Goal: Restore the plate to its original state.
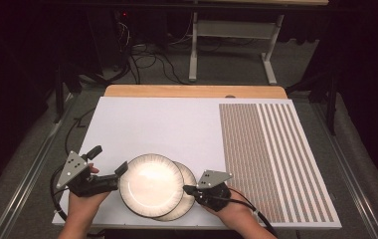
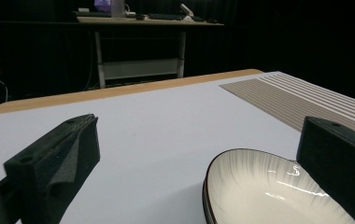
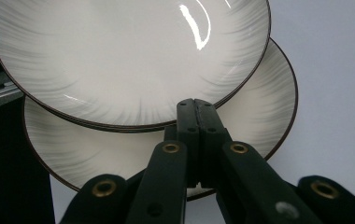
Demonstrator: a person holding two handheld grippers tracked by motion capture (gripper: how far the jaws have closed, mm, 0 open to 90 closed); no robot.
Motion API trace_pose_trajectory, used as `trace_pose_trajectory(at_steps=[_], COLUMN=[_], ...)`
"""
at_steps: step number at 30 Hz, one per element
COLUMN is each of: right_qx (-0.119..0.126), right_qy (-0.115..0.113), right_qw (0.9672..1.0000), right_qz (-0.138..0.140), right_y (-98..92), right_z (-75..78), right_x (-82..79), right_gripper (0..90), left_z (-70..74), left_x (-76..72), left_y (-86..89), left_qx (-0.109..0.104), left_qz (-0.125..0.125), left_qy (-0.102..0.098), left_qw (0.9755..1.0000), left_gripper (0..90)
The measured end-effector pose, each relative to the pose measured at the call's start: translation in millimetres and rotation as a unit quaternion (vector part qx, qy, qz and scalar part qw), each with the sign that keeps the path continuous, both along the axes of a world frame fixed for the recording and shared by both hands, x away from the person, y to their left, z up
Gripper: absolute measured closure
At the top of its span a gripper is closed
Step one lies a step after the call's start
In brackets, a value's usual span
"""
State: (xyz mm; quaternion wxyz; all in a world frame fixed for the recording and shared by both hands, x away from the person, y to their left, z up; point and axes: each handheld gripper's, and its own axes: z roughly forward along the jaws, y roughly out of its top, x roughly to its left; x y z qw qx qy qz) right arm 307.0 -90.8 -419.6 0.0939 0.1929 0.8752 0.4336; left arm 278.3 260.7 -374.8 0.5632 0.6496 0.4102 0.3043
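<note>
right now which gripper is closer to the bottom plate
Right. The right gripper is closed at the bottom plate rim; the left gripper, open, flanks the top plate.

Wooden table [image 1: 192,91], tan edge showing at far side. White board [image 1: 167,127] covers most of it; right part of board has a patch of fine brown-grey stripes [image 1: 271,154]. On the board near front edge: lower plate [image 1: 189,199] w/ dark rim, upper plate [image 1: 151,185] stacked on it, offset to left.
</note>
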Motion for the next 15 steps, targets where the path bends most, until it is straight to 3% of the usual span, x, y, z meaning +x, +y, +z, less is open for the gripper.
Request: trace_pose_trajectory(at_steps=[15], right_qx=[-0.002], right_qy=[0.0], right_qw=[1.0], right_qz=[0.002], right_y=[0.0], right_z=[0.6], right_x=[-1.1], right_gripper=[90.0], left_z=[-0.4], left_x=[-0.2], left_y=[-8.3], left_qx=[0.01], left_qz=[-0.008], left_qy=[-0.001], left_qw=[0.9999], left_gripper=[0.5])
